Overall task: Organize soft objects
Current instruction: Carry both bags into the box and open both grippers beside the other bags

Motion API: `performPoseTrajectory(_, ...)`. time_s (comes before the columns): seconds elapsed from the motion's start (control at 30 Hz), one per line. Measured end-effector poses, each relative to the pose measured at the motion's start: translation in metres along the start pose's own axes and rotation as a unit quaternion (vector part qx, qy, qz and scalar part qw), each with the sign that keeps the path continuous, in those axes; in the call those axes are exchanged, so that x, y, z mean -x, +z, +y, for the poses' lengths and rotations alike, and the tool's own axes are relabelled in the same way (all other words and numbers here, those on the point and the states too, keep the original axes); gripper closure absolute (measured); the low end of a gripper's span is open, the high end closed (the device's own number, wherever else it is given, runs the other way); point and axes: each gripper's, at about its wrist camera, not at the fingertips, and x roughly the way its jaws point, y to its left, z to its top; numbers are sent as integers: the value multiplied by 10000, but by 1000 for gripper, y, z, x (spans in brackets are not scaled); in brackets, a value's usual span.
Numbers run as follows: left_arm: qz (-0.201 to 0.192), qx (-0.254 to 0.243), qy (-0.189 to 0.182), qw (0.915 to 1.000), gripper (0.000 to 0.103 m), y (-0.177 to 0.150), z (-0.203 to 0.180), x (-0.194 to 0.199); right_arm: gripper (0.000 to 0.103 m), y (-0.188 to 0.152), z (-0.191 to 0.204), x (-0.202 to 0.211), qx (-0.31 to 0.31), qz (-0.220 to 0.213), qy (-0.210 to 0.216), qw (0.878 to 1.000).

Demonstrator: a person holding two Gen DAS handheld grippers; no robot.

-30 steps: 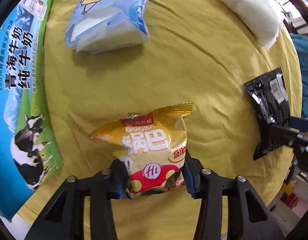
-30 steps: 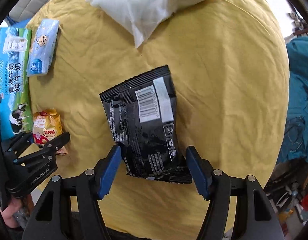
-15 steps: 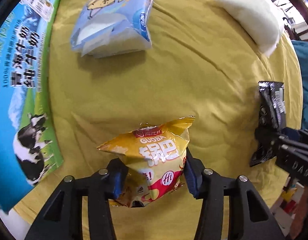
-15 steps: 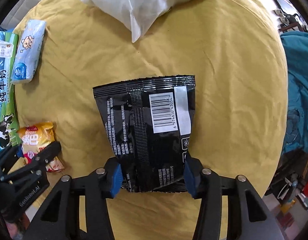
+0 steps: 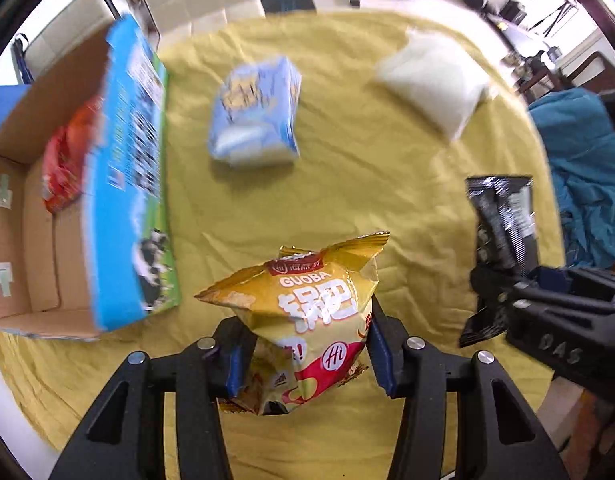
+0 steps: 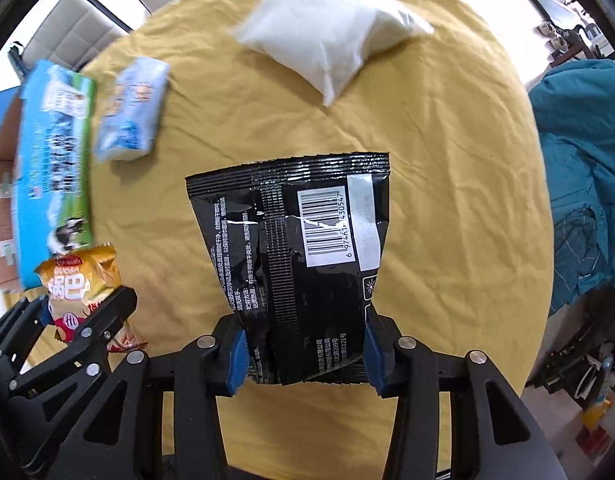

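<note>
My left gripper (image 5: 307, 356) is shut on a yellow Guoba snack bag (image 5: 307, 304) and holds it above the yellow cloth; it also shows in the right wrist view (image 6: 79, 284). My right gripper (image 6: 305, 354) is shut on a black snack bag (image 6: 299, 256), lifted off the cloth; it shows at the right of the left wrist view (image 5: 501, 224). A blue tissue pack (image 5: 257, 116) and a white pillow-like bag (image 5: 435, 80) lie further back on the cloth.
An open milk carton box (image 5: 127, 184) stands at the left edge of the round yellow-covered table (image 6: 447, 160); a red bag (image 5: 65, 164) lies inside it. A teal cloth (image 6: 579, 184) hangs to the right.
Both grippers have risen with their bags, lifting them off the cloth. The view has widened so the open box and the room behind show.
</note>
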Motion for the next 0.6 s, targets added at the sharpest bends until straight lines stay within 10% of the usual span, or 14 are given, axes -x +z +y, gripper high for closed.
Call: performPoseTrajectory(0.6,-1229,296,-115,9919,57,7,162,161,55,-14,125,148,513,-1005,546,9921)
